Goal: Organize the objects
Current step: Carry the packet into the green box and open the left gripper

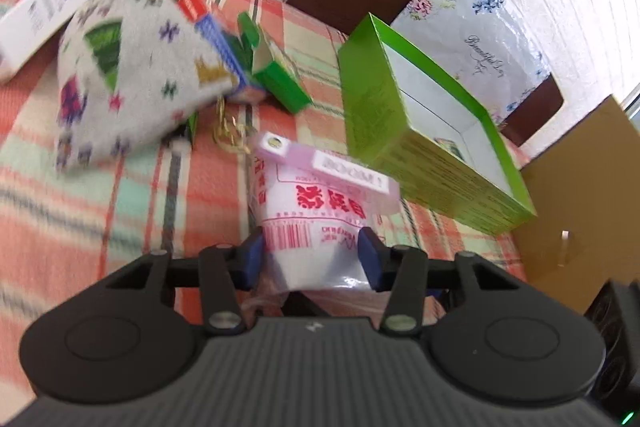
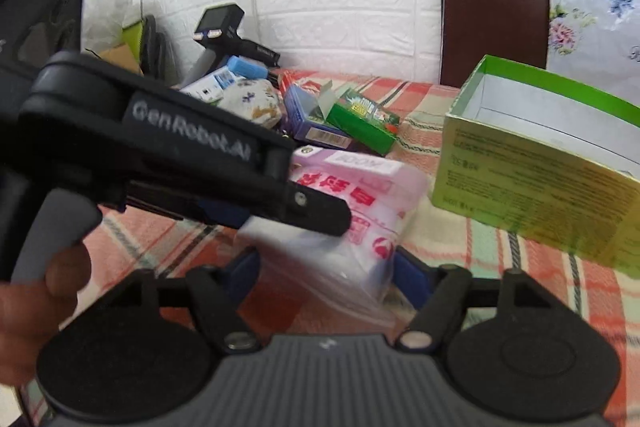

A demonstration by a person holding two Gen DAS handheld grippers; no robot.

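The left claw (image 1: 311, 255) is clamped on the lower half of a plastic bag (image 1: 320, 211) of white powder with red print, both pads pressing its sides. The right claw (image 2: 326, 277) straddles the same bag's clear tail half-wide, and I cannot tell whether its pads touch. The bag lies on the checked cloth (image 1: 100, 227) just beside the open green box (image 1: 436, 131), likely its home. Best to lift with the bag supported at both ends so the soft plastic does not sag, clear the box's near wall, then lower inside. Room is tight leftward, where a patterned pouch (image 1: 120, 83) and small cartons (image 1: 280, 79) crowd together.
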